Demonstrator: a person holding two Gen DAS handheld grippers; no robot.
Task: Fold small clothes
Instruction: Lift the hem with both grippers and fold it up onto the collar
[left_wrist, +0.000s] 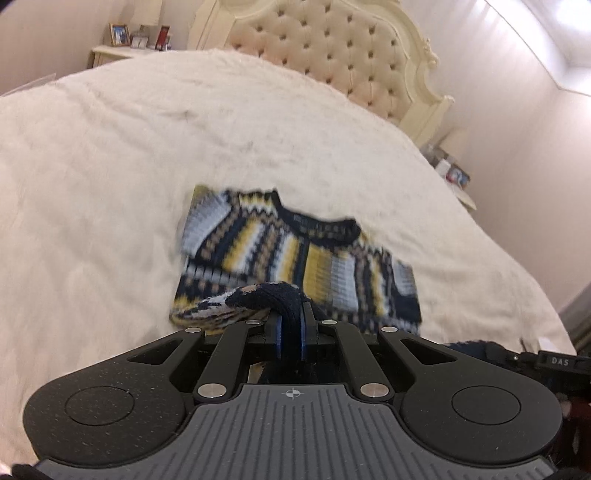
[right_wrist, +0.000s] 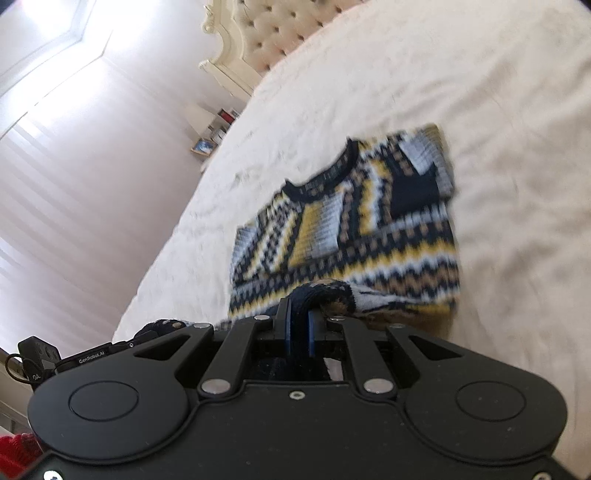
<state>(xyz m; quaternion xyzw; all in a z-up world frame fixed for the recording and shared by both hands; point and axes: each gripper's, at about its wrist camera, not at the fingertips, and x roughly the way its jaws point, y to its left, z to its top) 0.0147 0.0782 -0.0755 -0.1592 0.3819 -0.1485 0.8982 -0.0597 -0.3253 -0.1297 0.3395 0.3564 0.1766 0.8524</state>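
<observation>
- The patterned sweater (left_wrist: 295, 258) lies on the cream bed cover (left_wrist: 110, 184), mid-frame in both views, its collar toward the headboard (left_wrist: 332, 48).
- The left gripper (left_wrist: 290, 325) is closed, pinching the sweater's dark hem at bottom centre.
- The right gripper (right_wrist: 300, 314) is likewise clamped on the hem, lifting a fold.
</observation>
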